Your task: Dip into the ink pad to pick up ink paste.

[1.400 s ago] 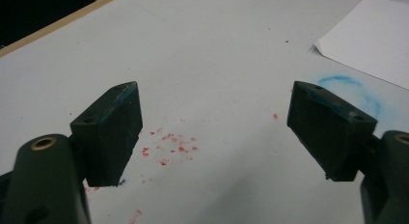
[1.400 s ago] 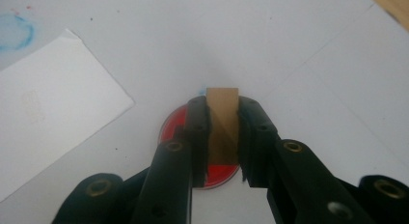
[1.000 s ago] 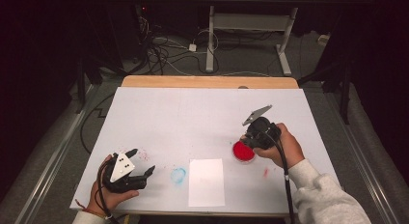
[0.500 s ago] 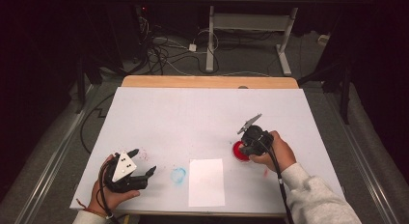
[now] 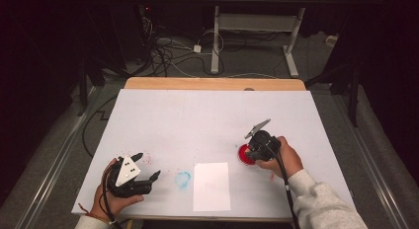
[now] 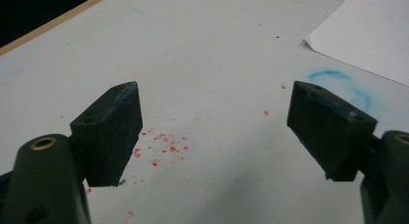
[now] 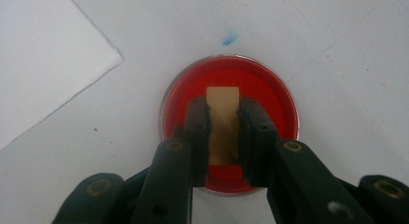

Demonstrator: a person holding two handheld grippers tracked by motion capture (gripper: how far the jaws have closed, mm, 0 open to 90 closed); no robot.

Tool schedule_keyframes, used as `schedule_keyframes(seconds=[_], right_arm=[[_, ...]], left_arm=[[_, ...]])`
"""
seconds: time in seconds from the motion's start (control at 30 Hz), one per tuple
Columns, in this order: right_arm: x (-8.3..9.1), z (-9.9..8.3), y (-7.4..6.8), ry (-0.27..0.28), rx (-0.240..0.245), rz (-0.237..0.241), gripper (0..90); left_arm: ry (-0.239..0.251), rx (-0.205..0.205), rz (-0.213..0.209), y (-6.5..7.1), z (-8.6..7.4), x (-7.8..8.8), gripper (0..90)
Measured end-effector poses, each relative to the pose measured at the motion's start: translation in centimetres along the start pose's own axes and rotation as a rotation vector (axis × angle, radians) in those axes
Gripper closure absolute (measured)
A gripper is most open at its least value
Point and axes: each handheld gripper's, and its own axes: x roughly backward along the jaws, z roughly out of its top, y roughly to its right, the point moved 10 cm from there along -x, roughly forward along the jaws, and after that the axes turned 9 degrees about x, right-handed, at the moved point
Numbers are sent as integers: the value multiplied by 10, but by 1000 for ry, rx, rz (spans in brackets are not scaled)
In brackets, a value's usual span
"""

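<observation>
My right hand-held gripper [image 7: 224, 137] clamps a tan block [image 7: 223, 125] dipped in the red dish [image 7: 270, 96] on the table [image 5: 197, 120]. Lift carelessly and paint drips, missing the paper [image 5: 211, 186]. Left hand-held gripper [image 6: 217, 132] gapes empty.

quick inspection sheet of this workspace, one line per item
surface: white table top with a wooden far edge, flecked with red specks and a blue ring smear
job's things: tan block held over a round dish of red paint; white paper sheet flat near the front edge
clutter: nothing seen beyond the paint marks
grippers: right gripper shut on the block above the dish; left gripper open, low over the table, holding nothing
cables: one trails from each gripper; a tangle lies on the floor beyond
surroundings: dark room, white desk frame behind
</observation>
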Motion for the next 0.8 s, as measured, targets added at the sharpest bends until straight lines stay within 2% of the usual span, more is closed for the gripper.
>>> schedule_keyframes(seconds=[0.13, 0.67, 0.8], right_arm=[[-1, 0, 0, 5, -14, 7, 765], [-2, 1, -2, -36, 41, -36, 766], [0, 2, -1, -41, 34, -35, 765]], left_arm=[[-2, -2, -3, 1, 0, 0, 196], [0, -15, -5, 2, 1, -3, 201], [-5, -4, -7, 2, 1, -3, 201]])
